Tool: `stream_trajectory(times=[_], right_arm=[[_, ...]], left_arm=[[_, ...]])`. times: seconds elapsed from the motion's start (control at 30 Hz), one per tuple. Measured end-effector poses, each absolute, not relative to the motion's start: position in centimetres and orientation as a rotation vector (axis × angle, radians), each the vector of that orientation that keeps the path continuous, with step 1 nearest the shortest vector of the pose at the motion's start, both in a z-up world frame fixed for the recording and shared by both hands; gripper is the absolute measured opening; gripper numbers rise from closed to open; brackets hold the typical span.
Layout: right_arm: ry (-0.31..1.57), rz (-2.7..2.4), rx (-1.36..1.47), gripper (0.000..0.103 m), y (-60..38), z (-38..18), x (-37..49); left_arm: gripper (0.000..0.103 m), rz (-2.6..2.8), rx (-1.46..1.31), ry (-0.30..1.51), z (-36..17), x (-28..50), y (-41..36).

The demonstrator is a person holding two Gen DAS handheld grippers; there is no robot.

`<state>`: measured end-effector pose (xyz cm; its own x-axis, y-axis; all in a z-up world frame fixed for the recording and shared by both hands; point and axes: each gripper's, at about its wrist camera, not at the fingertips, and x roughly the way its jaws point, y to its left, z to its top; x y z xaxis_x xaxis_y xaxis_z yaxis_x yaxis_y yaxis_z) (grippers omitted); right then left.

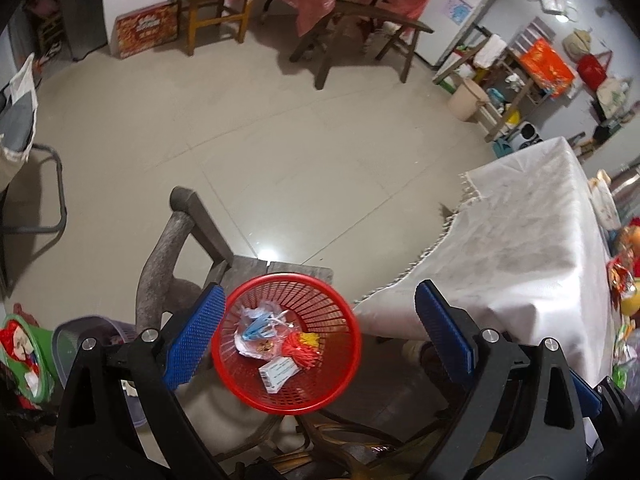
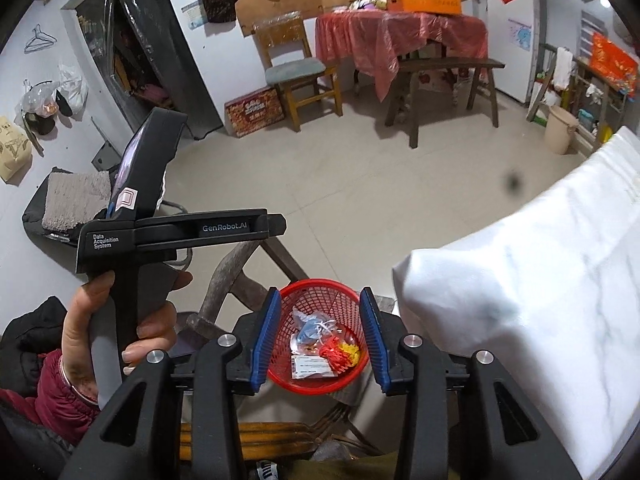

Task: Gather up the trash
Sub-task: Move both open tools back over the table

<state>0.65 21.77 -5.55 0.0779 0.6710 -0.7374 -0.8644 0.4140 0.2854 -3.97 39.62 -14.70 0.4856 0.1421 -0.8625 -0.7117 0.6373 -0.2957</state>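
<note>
A red mesh basket [image 1: 320, 292] stands on a worn wooden stool [image 1: 280, 270] beside the white-clothed table [image 1: 520, 240]. In it lie a crumpled clear bag with blue bits [image 1: 256, 326], a red-and-yellow wrapper [image 1: 302, 346] and a small white box [image 1: 278, 374]. My left gripper [image 1: 320, 332] hangs above the basket, open wide, nothing between its blue pads. In the right wrist view my right gripper [image 2: 320, 340] is also over the basket [image 2: 320, 296], open and empty. A person's hand [image 2: 100, 320] holds the left gripper's body [image 2: 180, 232].
The table's white cloth [image 2: 520, 280] hangs close on the right. A purple basket [image 1: 92, 340] and a green bag [image 1: 24, 352] sit at lower left. A wooden chair [image 2: 296, 76], a bench [image 2: 444, 68] and a red-clothed table [image 2: 392, 32] stand at the far wall across bare floor tiles [image 1: 260, 140].
</note>
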Motion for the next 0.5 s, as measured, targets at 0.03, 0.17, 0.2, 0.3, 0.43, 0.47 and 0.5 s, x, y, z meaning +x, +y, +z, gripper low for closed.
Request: stream_trajectory(times=[0.03, 0.17, 0.2, 0.3, 0.43, 0.47, 0.5], right_arm=[[0.928, 1.160, -0.245, 0.043, 21.2, -5.3, 0.6], [0.884, 1.129, -0.220, 0.044, 18.8, -4.1, 0.0], [0.873, 1.122, -0.216, 0.044, 18.2, -3.8, -0.1], [0.830, 1.096, -0.198, 0.045, 16.0, -2.7, -0.8], [0.769, 1.058, -0.169, 0.048, 12.8, -1.2, -1.7], [0.756, 1.050, -0.162, 0.048, 12.2, -0.9, -1.9], [0.737, 1.038, -0.152, 0.049, 11.1, -0.5, -2.2]], left_arm=[[0.092, 0.568, -0.700, 0.918, -14.3, -3.8, 39.2], [0.092, 0.535, -0.656, 0.890, -12.6, -3.6, 37.4], [0.092, 0.524, -0.643, 0.882, -12.1, -3.5, 36.8], [0.092, 0.489, -0.613, 0.861, -10.9, -3.5, 35.3], [0.094, 0.439, -0.542, 0.827, -8.6, -3.3, 32.2], [0.094, 0.427, -0.525, 0.818, -8.0, -3.2, 31.5], [0.094, 0.417, -0.512, 0.811, -7.6, -3.2, 30.9]])
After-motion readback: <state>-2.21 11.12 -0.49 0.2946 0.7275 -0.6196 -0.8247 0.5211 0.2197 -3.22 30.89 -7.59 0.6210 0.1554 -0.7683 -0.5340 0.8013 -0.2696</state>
